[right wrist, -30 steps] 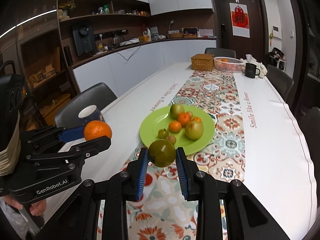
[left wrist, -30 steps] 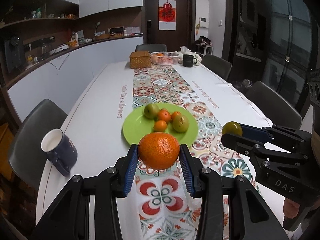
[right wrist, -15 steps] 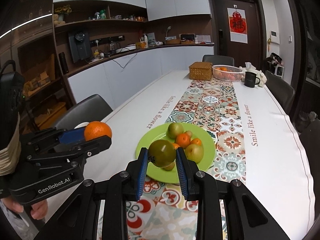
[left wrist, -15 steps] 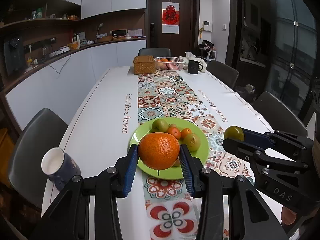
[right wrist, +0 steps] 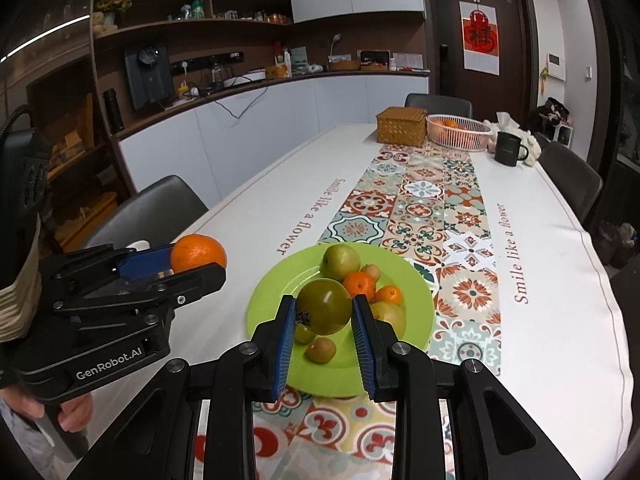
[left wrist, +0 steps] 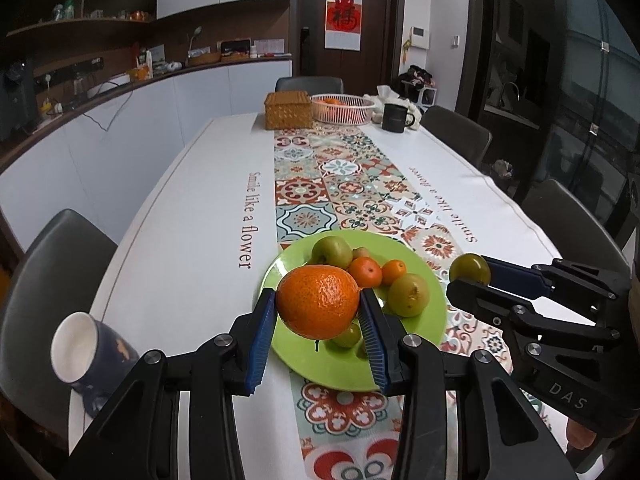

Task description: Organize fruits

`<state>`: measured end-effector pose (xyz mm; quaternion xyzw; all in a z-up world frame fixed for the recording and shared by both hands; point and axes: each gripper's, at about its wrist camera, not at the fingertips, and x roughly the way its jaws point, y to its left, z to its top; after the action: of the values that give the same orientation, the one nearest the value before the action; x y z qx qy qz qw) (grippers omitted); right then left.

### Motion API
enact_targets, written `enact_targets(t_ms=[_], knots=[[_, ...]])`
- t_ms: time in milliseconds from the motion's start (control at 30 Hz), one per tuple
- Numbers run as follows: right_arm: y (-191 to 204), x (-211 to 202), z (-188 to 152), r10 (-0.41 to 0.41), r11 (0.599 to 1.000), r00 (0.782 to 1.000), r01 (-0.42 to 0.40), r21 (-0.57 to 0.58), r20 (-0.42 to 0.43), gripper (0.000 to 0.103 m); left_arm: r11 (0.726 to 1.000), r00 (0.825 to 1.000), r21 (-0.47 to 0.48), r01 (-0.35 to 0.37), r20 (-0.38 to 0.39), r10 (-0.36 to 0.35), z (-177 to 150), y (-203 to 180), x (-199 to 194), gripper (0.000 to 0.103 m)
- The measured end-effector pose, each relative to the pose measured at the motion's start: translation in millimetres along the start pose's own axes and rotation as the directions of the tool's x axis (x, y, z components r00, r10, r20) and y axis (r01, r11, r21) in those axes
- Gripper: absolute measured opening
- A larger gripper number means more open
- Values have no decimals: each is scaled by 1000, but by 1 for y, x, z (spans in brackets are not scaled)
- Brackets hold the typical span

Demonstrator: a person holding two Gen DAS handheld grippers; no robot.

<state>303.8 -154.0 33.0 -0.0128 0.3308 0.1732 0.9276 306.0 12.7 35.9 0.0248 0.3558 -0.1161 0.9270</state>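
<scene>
You've carried both fruits forward: left gripper (left wrist: 318, 316) clamps the orange (left wrist: 318, 306), right gripper (right wrist: 323, 320) the green fruit (right wrist: 323, 306), green plate (right wrist: 264, 308) now beneath your fingertips, ready for release.

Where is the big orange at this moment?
In the left wrist view, the big orange sits clamped in the left gripper, held above the near rim of the green plate.

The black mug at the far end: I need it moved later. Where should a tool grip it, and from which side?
Grip the black mug across its body, probably coming from the left, the side facing the white basket. It stands upright, and its handle sticks out to the right.
</scene>
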Motion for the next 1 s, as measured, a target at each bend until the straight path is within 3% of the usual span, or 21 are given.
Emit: enact_targets(t_ms=[600, 700, 800, 867, 1000], knots=[[-15, 81, -2, 12, 1000, 994, -12, -2, -113, 30, 999, 991, 32, 37, -127, -33, -2, 15, 94, 41], [-16, 87, -3, 18, 1000, 993, -18, 4, -116, 30, 998, 988, 30, 52, -146, -47, -2, 14, 100, 42], [-19, 91, -3, 21, 1000, 993, -18, 19, -119, 31, 999, 991, 32, 37, -127, -32, -1, 12, 97, 55], [-22, 91, -2, 19, 999, 993, -15, 35, -113, 38, 999, 992, 35, 32, -120, -28, -1, 12, 92, 56], [-26, 83, -4, 14, 999, 995, -8, 51, -101, 39, 999, 994, 34, 14, -109, -11, -2, 11, 78, 59]])
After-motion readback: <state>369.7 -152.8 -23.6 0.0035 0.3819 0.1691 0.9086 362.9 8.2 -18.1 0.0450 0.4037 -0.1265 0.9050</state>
